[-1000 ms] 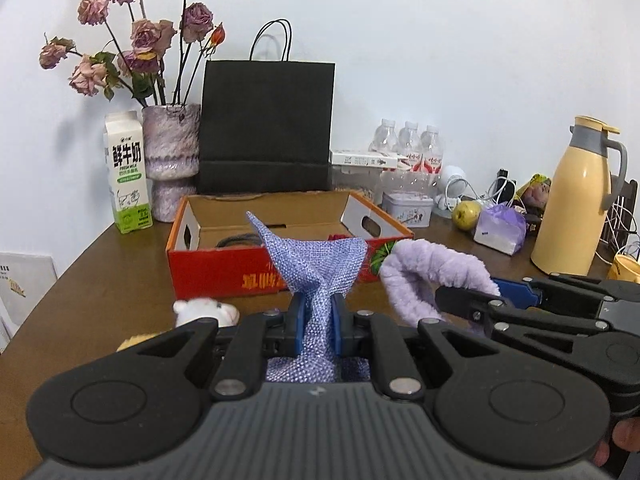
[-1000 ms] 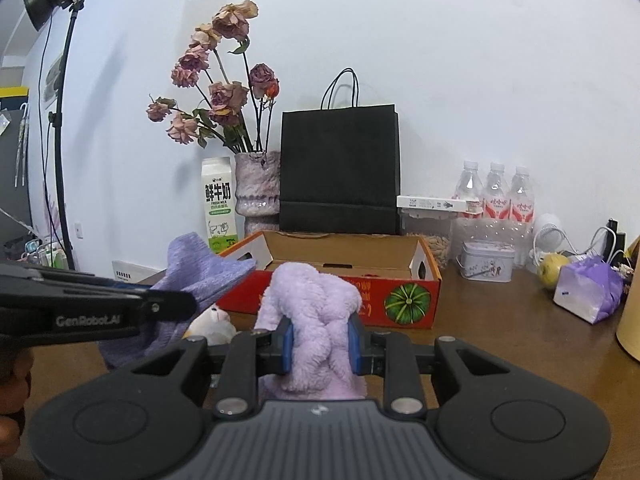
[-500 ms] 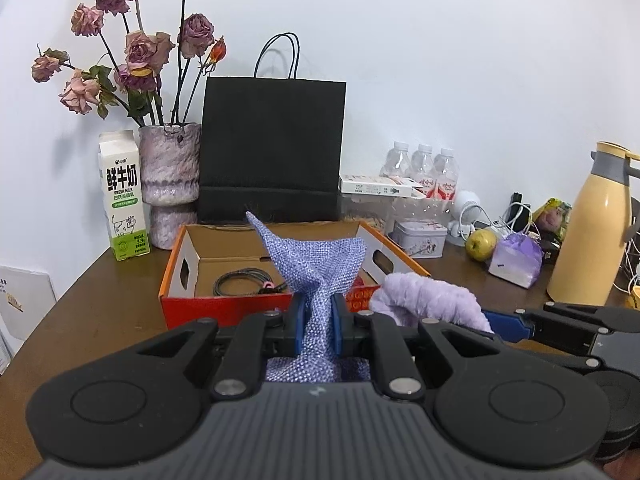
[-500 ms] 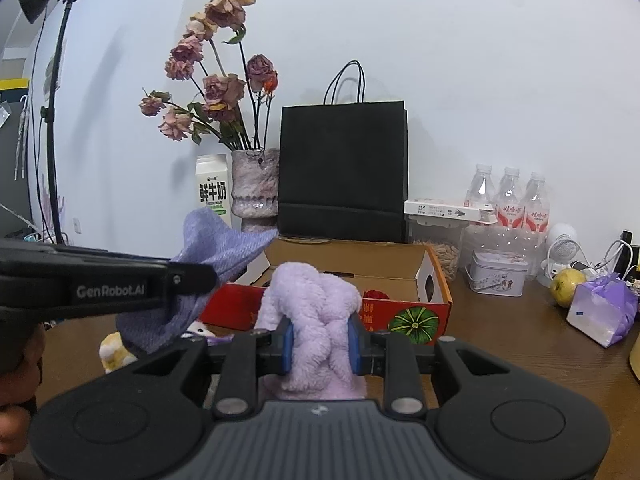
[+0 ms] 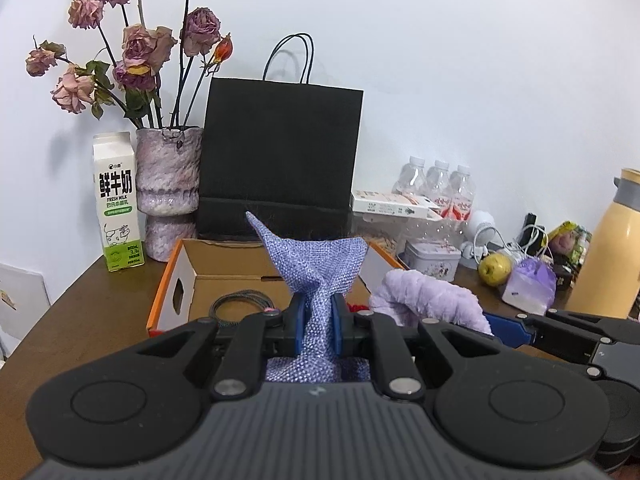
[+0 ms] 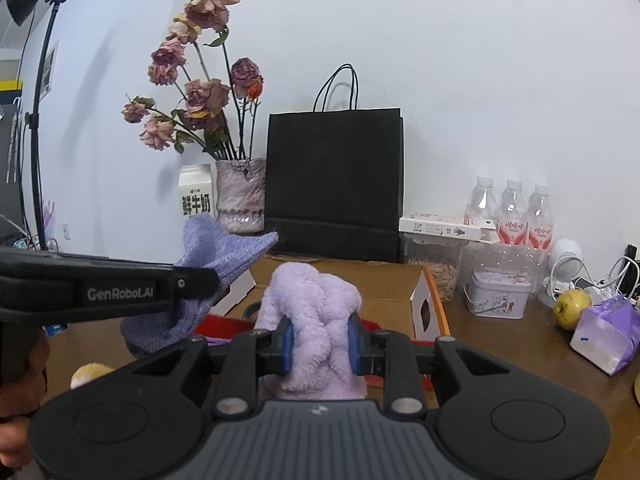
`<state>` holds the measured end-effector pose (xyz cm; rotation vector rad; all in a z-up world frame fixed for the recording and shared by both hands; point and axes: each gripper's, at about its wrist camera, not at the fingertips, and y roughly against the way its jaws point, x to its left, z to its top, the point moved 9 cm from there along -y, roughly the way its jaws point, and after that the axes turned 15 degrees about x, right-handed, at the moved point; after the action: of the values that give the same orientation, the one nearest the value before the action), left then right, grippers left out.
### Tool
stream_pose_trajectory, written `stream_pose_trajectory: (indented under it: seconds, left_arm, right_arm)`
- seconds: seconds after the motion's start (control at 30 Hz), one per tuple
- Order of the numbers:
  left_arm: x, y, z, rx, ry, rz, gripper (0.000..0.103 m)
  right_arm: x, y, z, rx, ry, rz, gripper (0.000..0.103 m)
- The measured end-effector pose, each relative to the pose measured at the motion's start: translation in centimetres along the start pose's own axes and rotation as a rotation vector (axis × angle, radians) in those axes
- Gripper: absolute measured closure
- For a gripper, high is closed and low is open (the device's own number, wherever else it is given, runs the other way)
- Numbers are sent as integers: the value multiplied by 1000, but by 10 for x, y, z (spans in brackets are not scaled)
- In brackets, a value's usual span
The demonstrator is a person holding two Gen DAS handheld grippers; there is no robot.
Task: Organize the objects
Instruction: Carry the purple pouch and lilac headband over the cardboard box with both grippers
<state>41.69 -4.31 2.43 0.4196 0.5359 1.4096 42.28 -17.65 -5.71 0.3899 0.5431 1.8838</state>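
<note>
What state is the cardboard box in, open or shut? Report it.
Open. The cardboard box shows its bare inside from above, with a coiled black cable lying on its floor; no lid covers it.

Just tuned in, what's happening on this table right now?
A person holds a gripper in each hand. The left gripper is clamped on a woven lilac cloth, the right gripper on a fluffy purple towel. Both are held up at the near edge of the open cardboard box; neither is in it yet.

Coarse woven pouch (image 5: 316, 268), fluffy towel (image 6: 316, 320)
</note>
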Motion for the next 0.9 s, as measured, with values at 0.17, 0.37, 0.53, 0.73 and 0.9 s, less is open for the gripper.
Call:
stream_pose_trajectory:
  seconds: [0.17, 0.37, 0.53, 0.73, 0.9]
  left_arm:
    - [1, -15, 11, -7, 11, -5, 89]
    - [0, -31, 26, -16, 22, -8, 89]
    - [6, -42, 41, -29, 52, -6, 89]
    - [15, -58, 55, -30, 87, -6, 89]
    - [23, -72, 61, -16, 108, 4, 89]
  right_arm:
    - [-7, -14, 12, -6, -11, 7, 79]
    - [-14, -31, 25, -12, -15, 9, 79]
    - [-18, -43, 37, -23, -15, 5, 79]
    - [-22, -59, 49, -27, -6, 2, 79]
    - [-23, -74, 58, -26, 6, -1, 79]
